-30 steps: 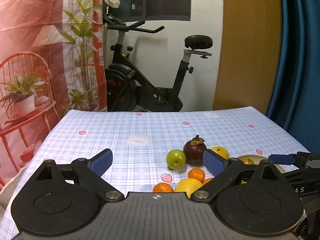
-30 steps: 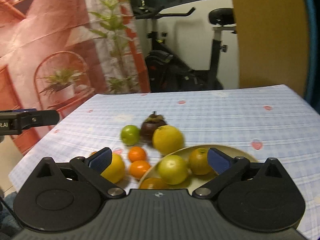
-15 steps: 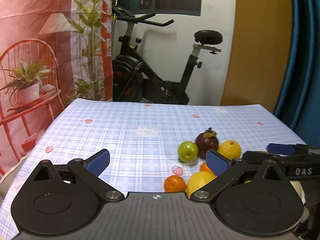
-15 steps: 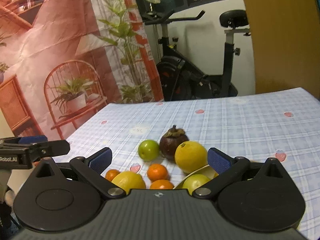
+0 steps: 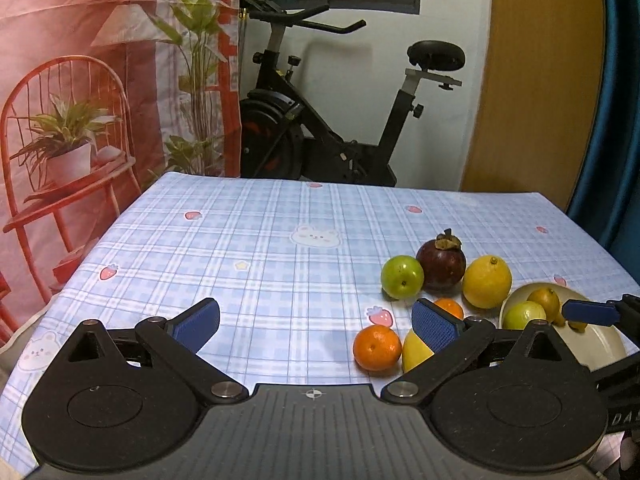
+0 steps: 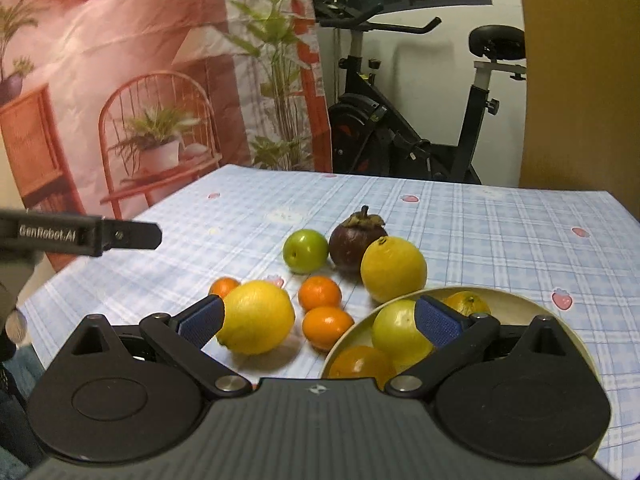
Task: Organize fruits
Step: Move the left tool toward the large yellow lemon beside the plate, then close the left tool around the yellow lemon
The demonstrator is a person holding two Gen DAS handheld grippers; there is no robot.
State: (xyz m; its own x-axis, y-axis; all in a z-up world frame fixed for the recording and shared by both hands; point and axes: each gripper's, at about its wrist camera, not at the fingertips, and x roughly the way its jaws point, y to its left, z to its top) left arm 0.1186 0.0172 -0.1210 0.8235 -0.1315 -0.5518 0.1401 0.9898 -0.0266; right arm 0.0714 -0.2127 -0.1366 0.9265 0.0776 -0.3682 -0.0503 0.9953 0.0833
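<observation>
2 grippers point(image 5: 316, 320) point(image 6: 320, 318) gape wide, empty; lemon point(image 6: 256, 316) fronts right's fingers.

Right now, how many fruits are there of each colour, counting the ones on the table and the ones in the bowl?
Orange fruits: 5, with three on the table at and, and two in the bowl at and
Yellow fruits: 2
Green fruits: 2, one bright and one paler in the bowl
Purple fruit: 1
Total: 10
</observation>
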